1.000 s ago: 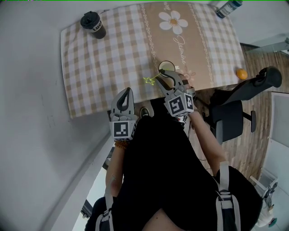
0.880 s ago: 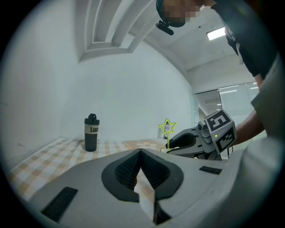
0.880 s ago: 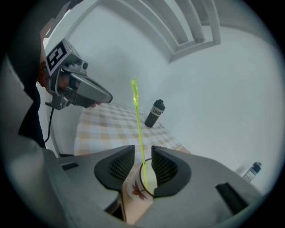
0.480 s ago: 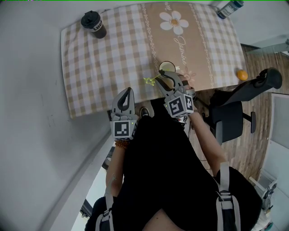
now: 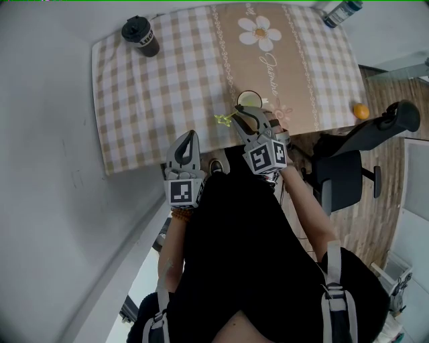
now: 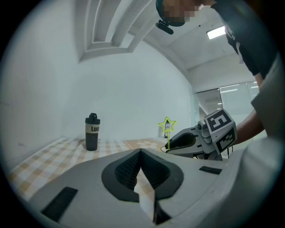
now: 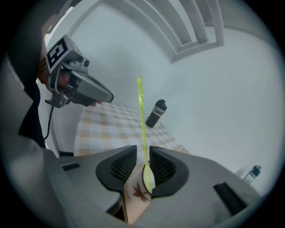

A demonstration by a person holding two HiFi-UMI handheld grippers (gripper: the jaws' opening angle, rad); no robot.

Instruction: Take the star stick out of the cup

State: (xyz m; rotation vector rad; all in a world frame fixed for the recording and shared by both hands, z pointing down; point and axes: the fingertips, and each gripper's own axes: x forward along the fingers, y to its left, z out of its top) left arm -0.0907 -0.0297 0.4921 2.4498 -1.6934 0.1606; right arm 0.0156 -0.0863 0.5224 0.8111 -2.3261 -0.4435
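Observation:
A cream cup (image 5: pixel 249 99) with a leaf print (image 7: pixel 136 194) stands near the front edge of the checked tablecloth. A thin yellow-green star stick (image 7: pixel 143 124) rises out of it, and its star (image 5: pixel 222 119) leans to the left. My right gripper (image 7: pixel 142 149) reaches over the cup with the stick between its jaws. The jaws have just been closing, but a gap still shows beside the stick. My left gripper (image 5: pixel 190 134) hovers at the table's front edge, left of the cup, shut on nothing (image 6: pixel 140 152). The left gripper view shows the star (image 6: pixel 168 125) above the right gripper (image 6: pixel 177 143).
A black tumbler (image 5: pixel 141 35) stands at the cloth's far left corner and shows in both gripper views (image 6: pixel 91 132) (image 7: pixel 156 114). A bottle (image 5: pixel 340 11) sits at the far right, an orange (image 5: pixel 361 111) by the right edge. A black office chair (image 5: pixel 358 144) stands right of the table.
Both grippers stay where they were. The right jaws look slightly narrower around the stick. The cup and the stick have not moved.

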